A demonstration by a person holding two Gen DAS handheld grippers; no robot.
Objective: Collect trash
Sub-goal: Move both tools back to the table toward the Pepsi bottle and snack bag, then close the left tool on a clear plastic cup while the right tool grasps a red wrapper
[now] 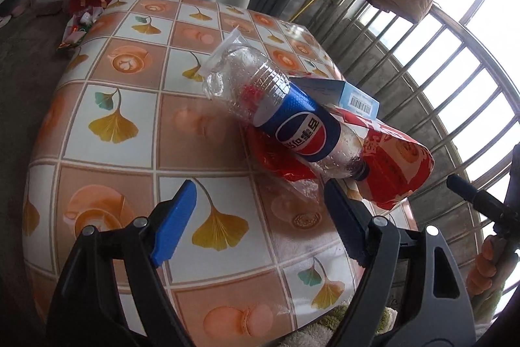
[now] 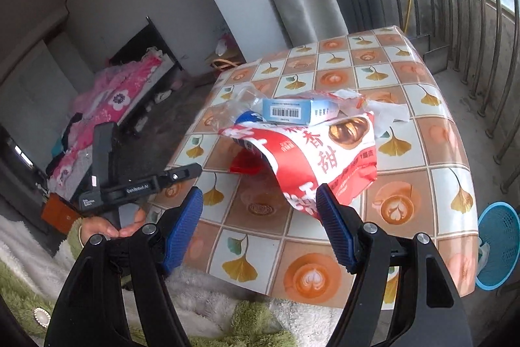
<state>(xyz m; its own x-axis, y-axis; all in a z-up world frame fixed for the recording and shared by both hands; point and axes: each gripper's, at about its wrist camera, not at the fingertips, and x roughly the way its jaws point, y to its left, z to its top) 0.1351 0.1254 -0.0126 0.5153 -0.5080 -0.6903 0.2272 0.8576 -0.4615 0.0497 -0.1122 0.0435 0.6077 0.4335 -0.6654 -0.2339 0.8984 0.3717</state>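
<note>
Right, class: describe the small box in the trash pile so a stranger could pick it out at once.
Start at the table with the ginkgo-leaf and coffee-cup checked cloth. In the litter heaped on it, look behind the red snack bag and beside the clear Pepsi bottle. The box is the only light-blue, flat-sided carton, with a black barcode on its white end label.

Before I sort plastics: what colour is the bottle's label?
Blue, with a red-white-blue logo; left wrist view shows the bottle best.

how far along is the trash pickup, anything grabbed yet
Nothing looks collected yet. The Pepsi bottle, red snack bag and blue box all lie piled on the table. In hand: nothing; the left gripper and right gripper are open and empty. All of it remains; the blue basket waits beside the table.
</note>
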